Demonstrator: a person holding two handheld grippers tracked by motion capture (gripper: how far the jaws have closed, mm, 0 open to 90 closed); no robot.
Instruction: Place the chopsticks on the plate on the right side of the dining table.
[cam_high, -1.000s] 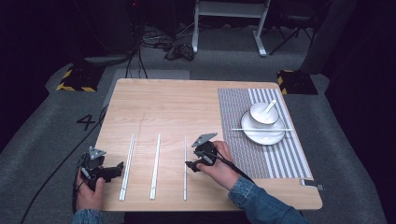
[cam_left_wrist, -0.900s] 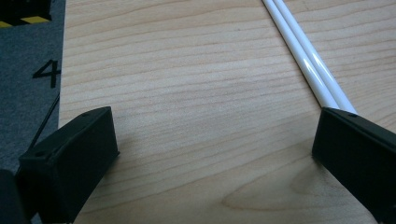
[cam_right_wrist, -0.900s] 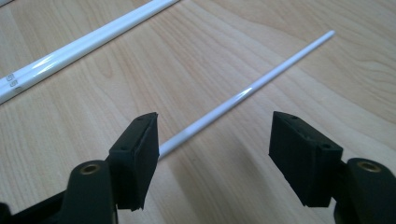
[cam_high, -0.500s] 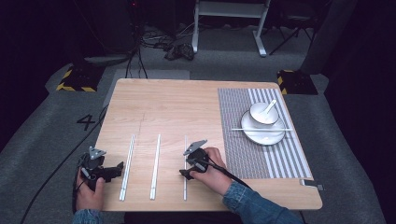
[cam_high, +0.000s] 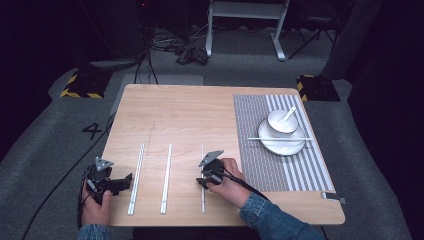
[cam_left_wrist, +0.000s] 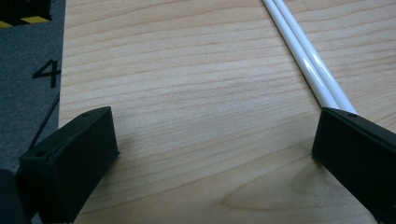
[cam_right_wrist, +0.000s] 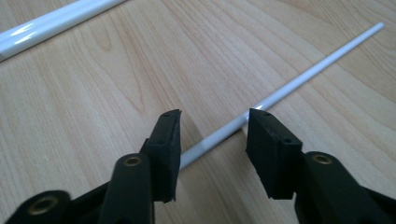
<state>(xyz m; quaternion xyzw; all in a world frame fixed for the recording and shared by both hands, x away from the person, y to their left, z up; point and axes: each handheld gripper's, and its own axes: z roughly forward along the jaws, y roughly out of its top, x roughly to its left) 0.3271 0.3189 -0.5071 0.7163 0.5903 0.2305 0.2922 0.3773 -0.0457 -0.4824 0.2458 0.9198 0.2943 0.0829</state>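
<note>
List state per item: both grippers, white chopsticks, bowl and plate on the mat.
Right gripper: jaws just closing, straddling the single white chopstick, gap visible, not gripping.
Left gripper: open wide, holding nothing.
Left pair of white chopsticks: flat on the table.
Middle pair of white chopsticks: flat.
White bowl: upright on white plate, spoon inside.

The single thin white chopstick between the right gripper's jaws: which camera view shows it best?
The right gripper view: the single thin white chopstick runs close up between the open jaws. The high view shows it small, partly under the right gripper.
</note>
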